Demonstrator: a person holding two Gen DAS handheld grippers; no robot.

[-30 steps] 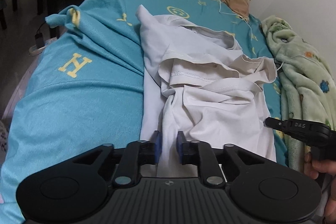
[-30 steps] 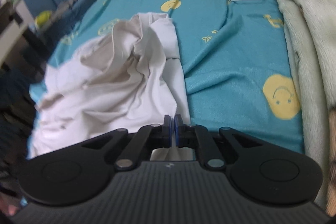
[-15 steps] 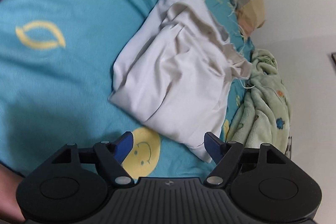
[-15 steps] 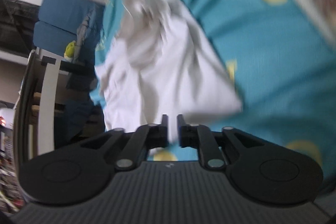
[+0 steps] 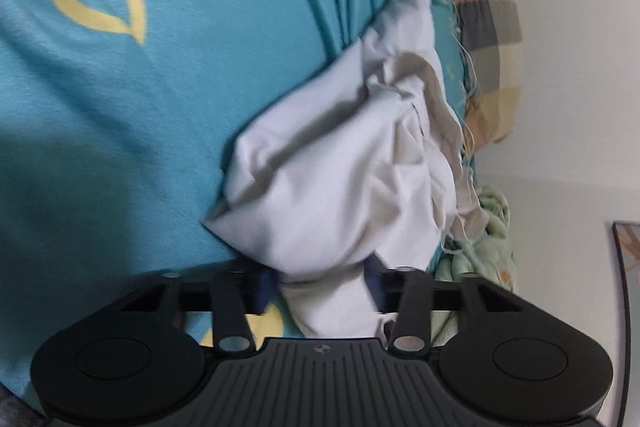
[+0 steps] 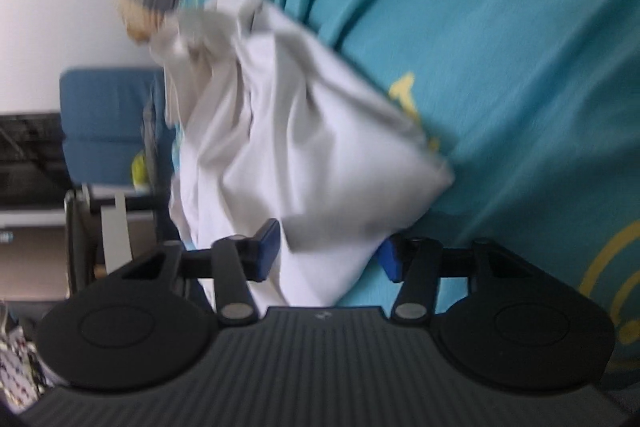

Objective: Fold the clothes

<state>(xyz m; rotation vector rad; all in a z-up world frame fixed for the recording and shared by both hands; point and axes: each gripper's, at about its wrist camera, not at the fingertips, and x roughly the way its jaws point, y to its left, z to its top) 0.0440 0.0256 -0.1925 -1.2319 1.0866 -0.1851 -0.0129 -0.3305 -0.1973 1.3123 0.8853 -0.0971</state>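
White T-shirt bunched mid-bed, both grippers spread around its hem

I hold the left gripper (image 5: 320,285) and right gripper (image 6: 328,253) fingers apart astride the white T-shirt (image 5: 340,163) on the teal bedsheet (image 5: 120,87); I'd pinch one layer only.

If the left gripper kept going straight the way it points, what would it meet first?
The white garment: its near edge already lies between the open fingers of the left gripper, bunched on the teal bedsheet. Depth is unclear, so contact may already exist.
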